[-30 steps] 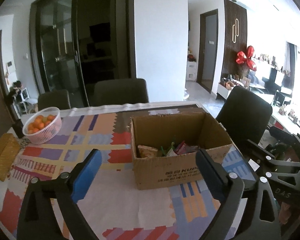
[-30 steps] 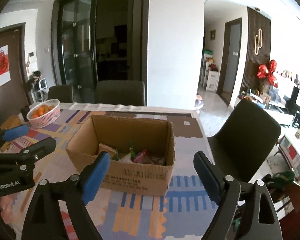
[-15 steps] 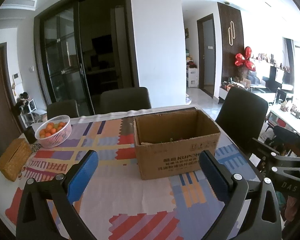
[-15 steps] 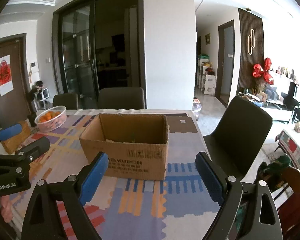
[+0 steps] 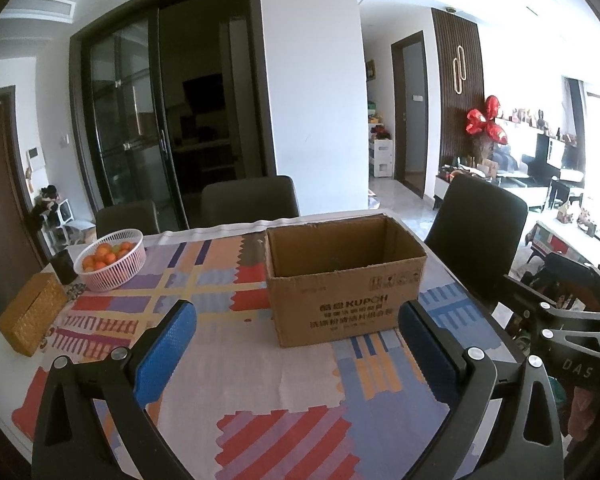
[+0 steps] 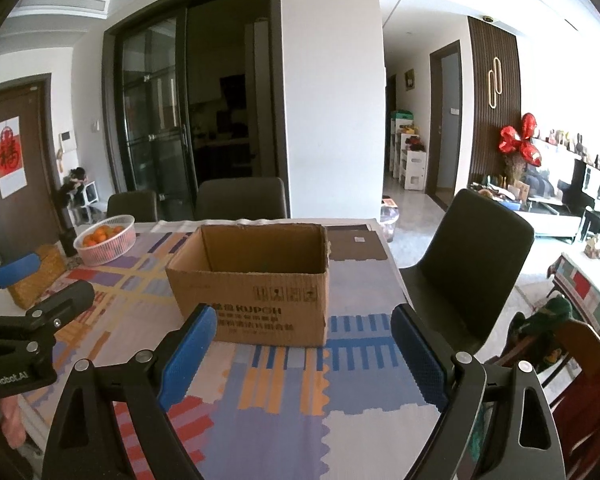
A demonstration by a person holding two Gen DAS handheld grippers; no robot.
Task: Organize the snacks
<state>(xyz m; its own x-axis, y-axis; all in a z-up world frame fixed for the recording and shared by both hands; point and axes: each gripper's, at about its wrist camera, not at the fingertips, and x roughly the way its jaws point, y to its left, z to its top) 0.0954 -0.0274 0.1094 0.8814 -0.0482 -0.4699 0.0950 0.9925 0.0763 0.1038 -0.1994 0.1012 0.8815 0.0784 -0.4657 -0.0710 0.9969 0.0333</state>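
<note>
A brown open-topped cardboard box [image 5: 342, 284] stands on the patterned tablecloth [image 5: 236, 376]; it also shows in the right wrist view [image 6: 256, 280]. From this low angle its contents are hidden. My left gripper [image 5: 296, 344] is open and empty, held back from the box's near side. My right gripper [image 6: 300, 348] is open and empty, also in front of the box. The left gripper's body shows at the left edge of the right wrist view [image 6: 24, 320].
A pink basket of oranges [image 5: 110, 260] and a woven yellow box [image 5: 32, 312] sit at the table's left. Dark chairs stand behind the table [image 5: 250, 200] and at its right [image 5: 476, 236]. The table edge runs along the right side.
Both grippers have drawn back and lowered from above the box. The snack packets seen inside it a second ago are now hidden behind its wall.
</note>
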